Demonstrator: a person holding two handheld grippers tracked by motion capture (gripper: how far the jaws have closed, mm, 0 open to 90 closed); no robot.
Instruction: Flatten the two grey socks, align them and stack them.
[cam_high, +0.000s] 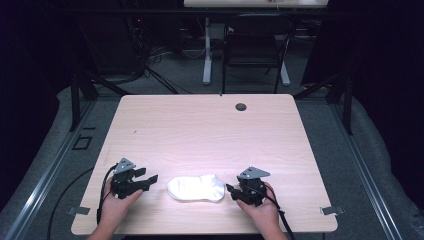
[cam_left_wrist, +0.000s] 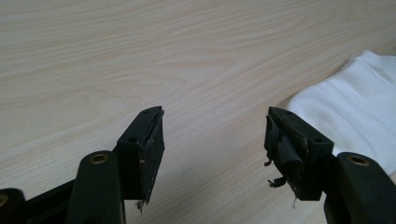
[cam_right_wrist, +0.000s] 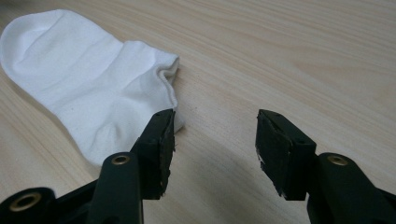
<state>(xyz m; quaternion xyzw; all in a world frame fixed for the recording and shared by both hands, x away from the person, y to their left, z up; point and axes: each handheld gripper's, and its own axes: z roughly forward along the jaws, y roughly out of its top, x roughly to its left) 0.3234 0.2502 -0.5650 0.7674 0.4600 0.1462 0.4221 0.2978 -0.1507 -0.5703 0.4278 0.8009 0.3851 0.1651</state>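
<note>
On the wooden tabletop (cam_high: 200, 125) a white ankle sock (cam_high: 195, 188) lies flat between the two hand-held grippers, just beside each. The left hand-held gripper (cam_high: 150, 181) and right hand-held gripper (cam_high: 231, 191) both stand with jaws apart, empty. This looks like the approach before a grasp; each would next need to close in on its end of the sock.

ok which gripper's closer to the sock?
Right, narrowly. The right gripper sits just off the sock's cuff end, open. The left gripper is off the toe end with a slightly wider gap, also open.
</note>
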